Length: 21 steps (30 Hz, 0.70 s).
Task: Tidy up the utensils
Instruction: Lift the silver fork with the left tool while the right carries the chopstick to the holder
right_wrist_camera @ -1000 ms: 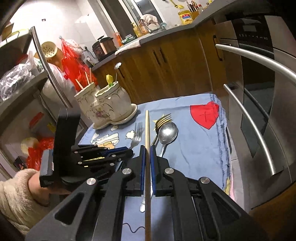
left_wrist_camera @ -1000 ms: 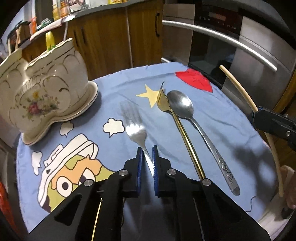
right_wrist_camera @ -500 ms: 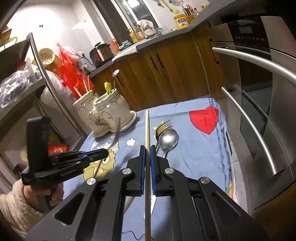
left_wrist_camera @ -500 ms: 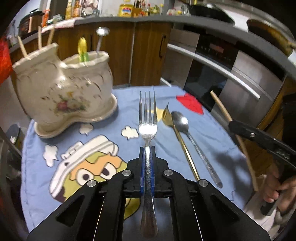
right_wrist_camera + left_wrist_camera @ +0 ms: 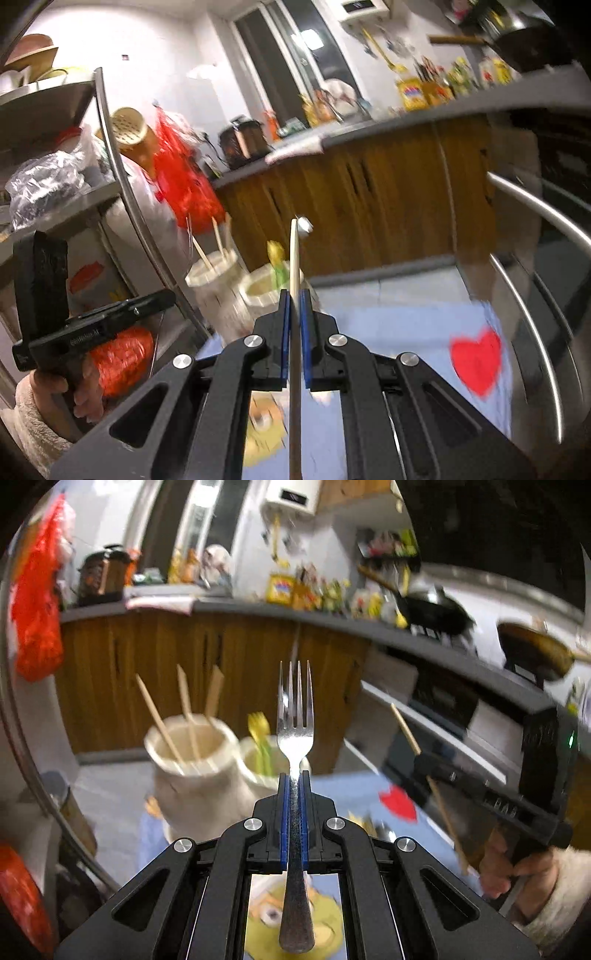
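Midway, by the look of it. Left gripper (image 5: 294, 775) clamped on a silver fork (image 5: 295, 716), tines up, raised before the two-cup ceramic holder (image 5: 195, 771); right gripper (image 5: 294, 295) pinching one wooden chopstick (image 5: 294, 254), likewise aloft. Already stowed: three chopsticks (image 5: 184, 709) in the left cup, a yellow-green utensil (image 5: 260, 734) in the right. Left on the blue cloth (image 5: 388, 332): spoon and gold fork, barely glimpsed.
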Tool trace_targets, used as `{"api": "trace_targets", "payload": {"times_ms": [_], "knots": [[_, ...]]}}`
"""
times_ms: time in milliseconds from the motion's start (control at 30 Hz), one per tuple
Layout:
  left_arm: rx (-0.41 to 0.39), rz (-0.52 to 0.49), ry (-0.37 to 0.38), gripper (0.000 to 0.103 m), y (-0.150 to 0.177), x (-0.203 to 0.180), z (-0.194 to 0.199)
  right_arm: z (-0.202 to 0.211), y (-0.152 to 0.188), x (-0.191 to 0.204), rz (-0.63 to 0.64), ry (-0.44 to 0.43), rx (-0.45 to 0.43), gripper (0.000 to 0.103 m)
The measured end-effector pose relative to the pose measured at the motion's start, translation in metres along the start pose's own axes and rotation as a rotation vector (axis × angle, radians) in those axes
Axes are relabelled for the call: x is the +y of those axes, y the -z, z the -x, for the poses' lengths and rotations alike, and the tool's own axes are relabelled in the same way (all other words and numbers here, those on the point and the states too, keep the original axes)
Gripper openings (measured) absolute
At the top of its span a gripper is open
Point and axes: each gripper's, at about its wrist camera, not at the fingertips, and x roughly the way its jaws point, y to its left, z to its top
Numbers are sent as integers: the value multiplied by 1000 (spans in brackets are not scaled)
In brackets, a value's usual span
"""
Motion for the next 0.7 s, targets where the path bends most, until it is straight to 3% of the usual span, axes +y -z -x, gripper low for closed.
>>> {"api": "trace_targets", "payload": {"times_ms": [300, 467, 700], "knots": [[-173, 1, -90, 5, -57, 34, -12, -70, -62, 29, 72, -58, -168, 5], [-190, 47, -128, 5, -69, 57, -40, -116, -72, 31, 66, -35, -192, 5], [-228, 40, -162, 5, -67, 69, -62, -146, -74, 23, 21, -7, -241, 5]]}}
